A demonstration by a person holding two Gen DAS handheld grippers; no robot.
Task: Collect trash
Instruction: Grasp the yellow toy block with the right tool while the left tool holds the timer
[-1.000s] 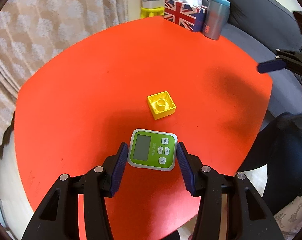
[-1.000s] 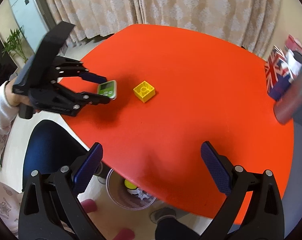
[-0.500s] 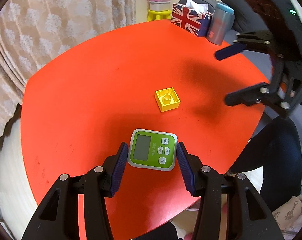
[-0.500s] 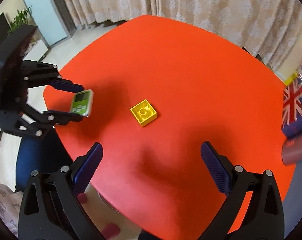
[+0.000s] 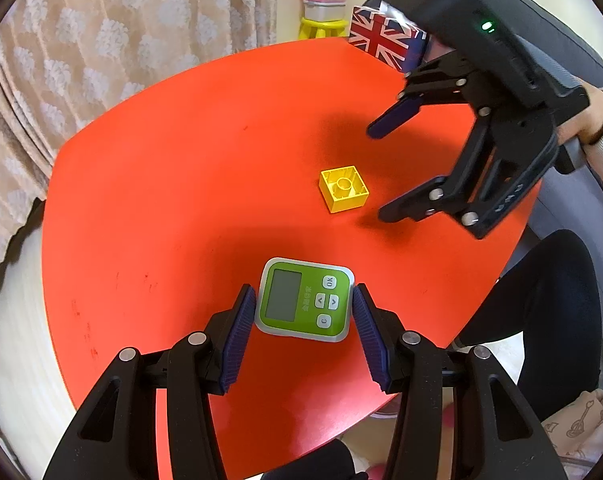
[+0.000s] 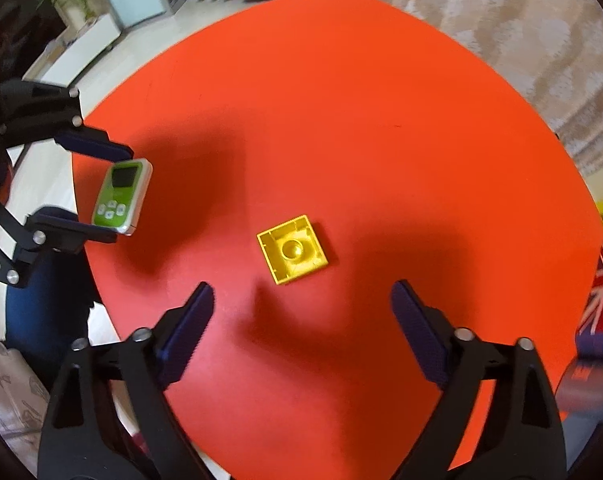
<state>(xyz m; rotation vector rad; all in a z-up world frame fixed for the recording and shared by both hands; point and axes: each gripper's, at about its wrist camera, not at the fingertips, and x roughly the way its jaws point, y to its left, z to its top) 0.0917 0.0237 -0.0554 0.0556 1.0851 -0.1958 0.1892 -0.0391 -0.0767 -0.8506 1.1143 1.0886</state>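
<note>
With my left gripper clamped on the green plastic timer at the red table's edge, my wide-open right gripper nears the uncollected yellow plastic brick.

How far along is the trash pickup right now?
Nothing looks binned yet. In hand: the left tongs grip the green timer over the red table. Left: the yellow brick, lying on the table ahead of the open right tongs.

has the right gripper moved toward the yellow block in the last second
Yes. The right gripper has come in over the red table with its tongs open, now close beside the yellow block, which lies where it was.
</note>
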